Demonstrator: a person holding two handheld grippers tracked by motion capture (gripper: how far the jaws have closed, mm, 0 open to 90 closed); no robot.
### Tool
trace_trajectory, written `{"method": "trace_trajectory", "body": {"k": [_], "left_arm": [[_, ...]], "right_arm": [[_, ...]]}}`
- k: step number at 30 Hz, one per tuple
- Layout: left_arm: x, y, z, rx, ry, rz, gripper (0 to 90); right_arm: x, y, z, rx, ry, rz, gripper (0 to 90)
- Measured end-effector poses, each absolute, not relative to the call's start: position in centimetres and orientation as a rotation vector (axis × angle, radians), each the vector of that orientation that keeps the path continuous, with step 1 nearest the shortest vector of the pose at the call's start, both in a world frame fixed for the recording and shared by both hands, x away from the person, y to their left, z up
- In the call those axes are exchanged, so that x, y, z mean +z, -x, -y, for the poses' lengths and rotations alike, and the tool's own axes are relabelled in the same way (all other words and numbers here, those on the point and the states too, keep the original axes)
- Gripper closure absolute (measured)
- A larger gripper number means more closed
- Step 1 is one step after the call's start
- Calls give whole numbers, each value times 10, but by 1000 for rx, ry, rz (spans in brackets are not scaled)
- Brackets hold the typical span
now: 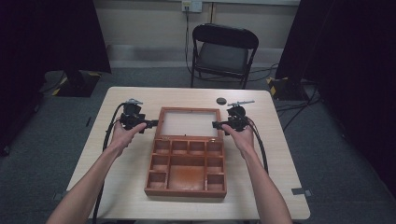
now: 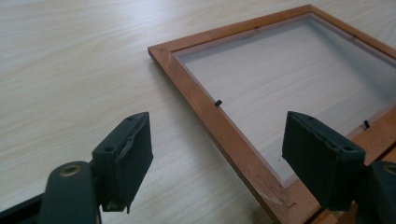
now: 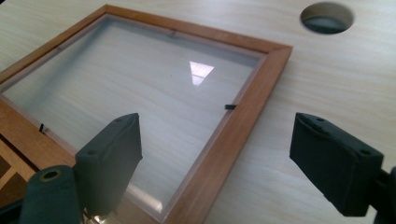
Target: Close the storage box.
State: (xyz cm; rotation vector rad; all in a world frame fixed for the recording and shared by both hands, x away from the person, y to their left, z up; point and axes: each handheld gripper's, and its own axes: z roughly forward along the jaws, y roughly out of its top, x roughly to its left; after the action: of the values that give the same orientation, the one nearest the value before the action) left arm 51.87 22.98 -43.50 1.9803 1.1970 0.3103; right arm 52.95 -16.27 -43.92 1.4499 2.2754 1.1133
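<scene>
Lid (image 1: 189, 123) of the wooden box (image 1: 187, 171) is laid flat open on the table (image 1: 130, 186), hinged behind the compartments. Left gripper (image 2: 215, 154) and right gripper (image 3: 219, 163) are positioned astride its side rails, jaws apart, nothing clamped. Approach is judged in hand; closing on both rails is called for next.

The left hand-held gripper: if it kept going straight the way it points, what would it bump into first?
Probably the lid's wooden side rail. The left hand-held gripper has open jaws astride that rail, though how high they hang above it is unclear.
</scene>
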Motion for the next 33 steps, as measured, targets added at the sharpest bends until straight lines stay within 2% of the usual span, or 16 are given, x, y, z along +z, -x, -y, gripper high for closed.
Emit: {"method": "trace_trajectory", "body": {"k": [5,7,18,23,33], "left_arm": [[-449,-520,-224,260,-1966,-1183,206],[-450,-520,-223,255,-1958,-1182,159],[-462,-524,-212,166,-2027,-1226,165],[-467,-526,-211,134,-1995,-1268,158],[-470,-529,-203,97,-1997,-1245,150]], "right_arm": [[-452,-534,158,1092,-1490,-2292,147],[-454,-535,158,1095,-1497,-2295,146],[-464,-534,155,1089,-1503,-2287,150],[-469,-537,157,1109,-1544,-2298,133],[-476,-540,155,1172,-1605,-2284,104]]}}
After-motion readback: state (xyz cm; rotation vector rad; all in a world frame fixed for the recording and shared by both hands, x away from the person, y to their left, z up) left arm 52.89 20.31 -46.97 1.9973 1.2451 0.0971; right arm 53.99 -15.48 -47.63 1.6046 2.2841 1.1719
